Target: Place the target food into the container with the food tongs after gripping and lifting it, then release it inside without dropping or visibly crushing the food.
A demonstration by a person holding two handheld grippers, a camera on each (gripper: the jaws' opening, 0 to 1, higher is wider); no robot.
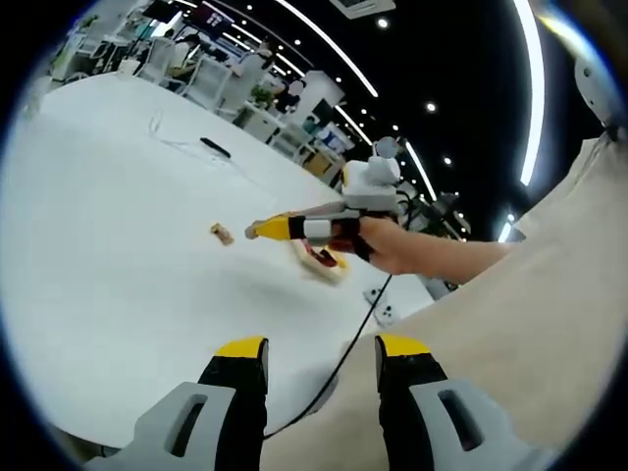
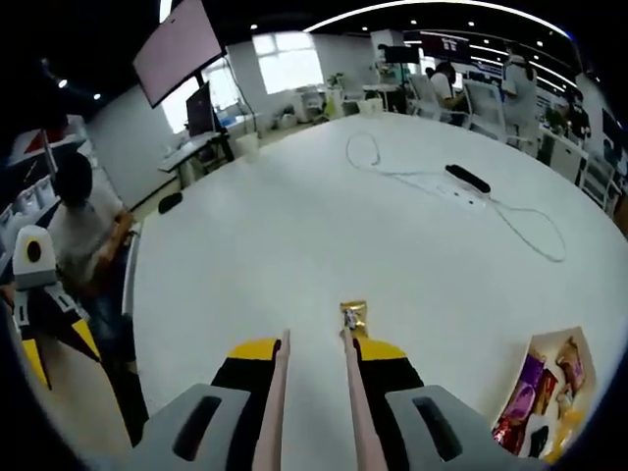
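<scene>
On the white table (image 2: pixel 294 245), the right gripper (image 2: pixel 314 358) clamps the food tongs (image 2: pixel 278 412), whose tips hang parted just short of a gold-wrapped snack (image 2: pixel 353 317); the container (image 2: pixel 549 392) (already holding wrapped snacks) sits well right. The left gripper (image 1: pixel 322 353) hovers wide open, holding nothing.

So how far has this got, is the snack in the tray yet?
Not yet. The small gold-wrapped snack lies on the white table; the pink tongs in the right gripper point at it, tips short of it. Gripping, lifting and releasing into the tray of wrapped snacks remain.
</scene>
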